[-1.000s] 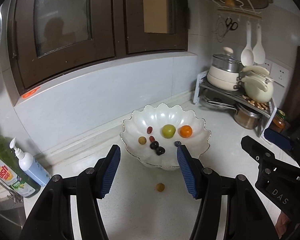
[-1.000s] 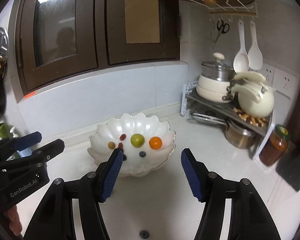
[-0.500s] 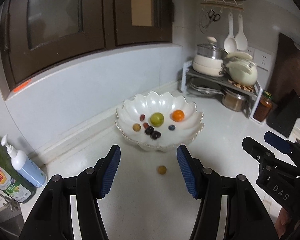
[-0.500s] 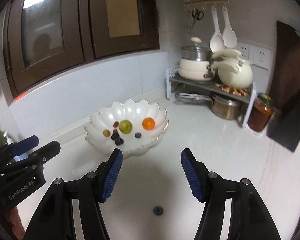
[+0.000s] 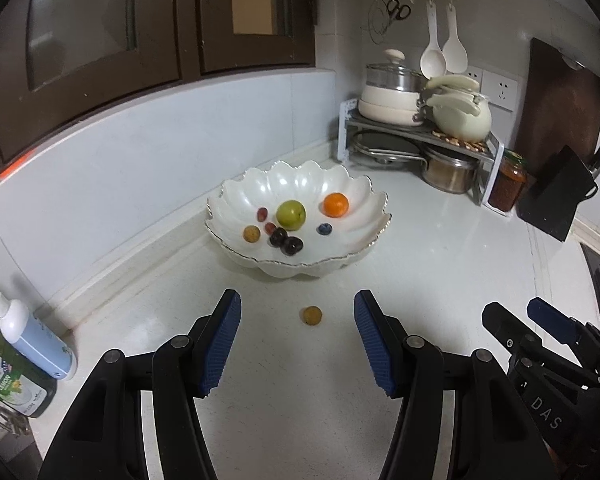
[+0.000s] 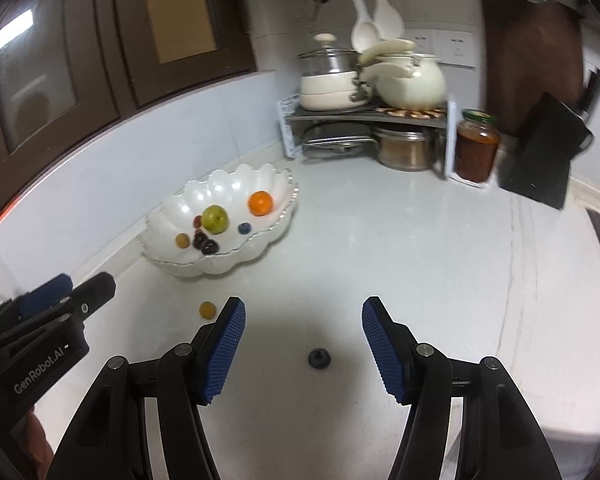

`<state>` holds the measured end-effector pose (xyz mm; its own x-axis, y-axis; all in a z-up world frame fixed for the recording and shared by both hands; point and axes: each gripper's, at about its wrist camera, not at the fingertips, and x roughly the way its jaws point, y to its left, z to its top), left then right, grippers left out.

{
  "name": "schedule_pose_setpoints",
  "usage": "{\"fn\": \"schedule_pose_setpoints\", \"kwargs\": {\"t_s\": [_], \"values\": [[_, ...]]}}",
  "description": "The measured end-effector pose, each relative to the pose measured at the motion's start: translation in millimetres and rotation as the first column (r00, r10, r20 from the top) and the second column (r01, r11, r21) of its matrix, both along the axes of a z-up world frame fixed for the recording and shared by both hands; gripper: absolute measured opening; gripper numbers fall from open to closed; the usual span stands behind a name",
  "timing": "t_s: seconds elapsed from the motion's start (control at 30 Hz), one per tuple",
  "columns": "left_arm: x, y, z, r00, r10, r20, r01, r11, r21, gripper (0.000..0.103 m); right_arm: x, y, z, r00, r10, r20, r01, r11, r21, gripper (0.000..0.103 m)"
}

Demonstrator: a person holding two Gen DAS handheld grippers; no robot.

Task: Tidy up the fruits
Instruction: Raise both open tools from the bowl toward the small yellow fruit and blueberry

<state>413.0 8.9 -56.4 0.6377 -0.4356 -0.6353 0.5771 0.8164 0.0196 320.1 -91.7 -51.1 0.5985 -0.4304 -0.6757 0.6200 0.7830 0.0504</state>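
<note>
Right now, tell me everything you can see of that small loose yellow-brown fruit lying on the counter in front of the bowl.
The small round yellow-brown fruit looks dull-skinned and whole, much like the one already in the bowl. It rests alone on the white speckled countertop, apart from the white scalloped bowl behind it. Nothing touches it; it sits ahead of the open left gripper, centred between its blue fingers.

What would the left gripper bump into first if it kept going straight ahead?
Probably the small yellow fruit on the counter, lying between its open fingers. Past it stands the white bowl. Depth is uncertain.
</note>
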Motion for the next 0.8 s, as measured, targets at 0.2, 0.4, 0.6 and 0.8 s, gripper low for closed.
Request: {"fn": "schedule_pose_setpoints", "kwargs": {"t_s": [0.2,0.4,0.6,0.8], "values": [[7.1,1.8,-20.0,0.999,-0.052,-0.014,0.053,0.998,0.026,0.058,-2.6,7.4,-14.0,0.995,-0.102,-0.006,0.102,0.994,-0.026,0.062],[14.7,-2.9,-37.2,0.993,-0.113,-0.020,0.115,0.991,0.065,0.058,3.6,12.2,-30.7,0.985,-0.167,-0.032,0.166,0.986,-0.036,0.062],[25.8,-11.2,-54.8,0.986,-0.162,-0.032,0.164,0.982,0.094,0.058,15.7,13.9,-52.2,0.972,-0.219,-0.082,0.217,0.976,-0.025,0.062],[40.9,-20.1,-74.1,0.979,-0.192,-0.060,0.198,0.975,0.105,0.058,25.5,6.4,-70.7,0.964,-0.242,-0.114,0.243,0.970,-0.005,0.062]]}}
